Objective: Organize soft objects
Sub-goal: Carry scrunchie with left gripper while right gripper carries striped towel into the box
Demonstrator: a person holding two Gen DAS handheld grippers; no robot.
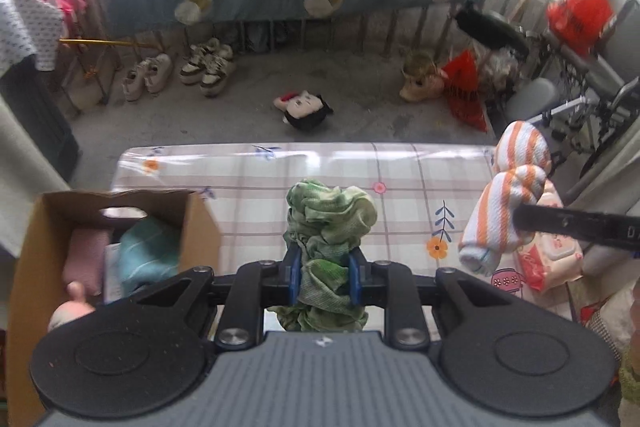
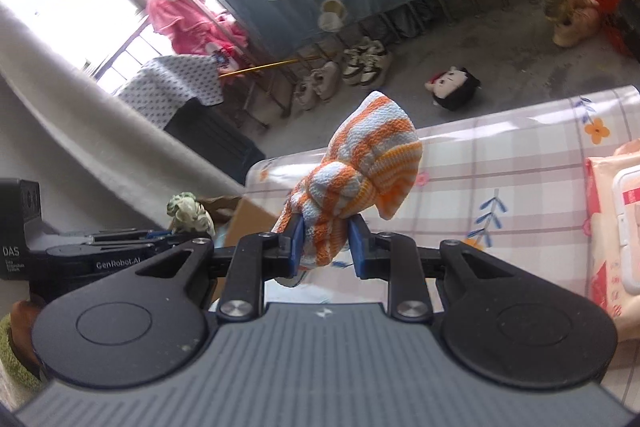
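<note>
My left gripper (image 1: 324, 275) is shut on a crumpled green cloth (image 1: 330, 215) and holds it above the table (image 1: 248, 171), just right of the open cardboard box (image 1: 200, 223). The box holds a teal cloth (image 1: 150, 255) and a pink soft item (image 1: 86, 259). My right gripper (image 2: 326, 247) is shut on an orange-and-white striped cloth (image 2: 360, 163) and holds it above the table (image 2: 520, 147). That striped cloth also shows in the left wrist view (image 1: 504, 203), at the right. The green cloth (image 2: 190, 213) and the box (image 2: 246, 223) show at the left of the right wrist view.
A pack of wet wipes (image 2: 616, 223) lies at the table's right side, also in the left wrist view (image 1: 550, 255). On the floor beyond the table lie a plush doll (image 1: 306, 109), pairs of shoes (image 1: 206, 67) and red plastic bags (image 1: 466, 91).
</note>
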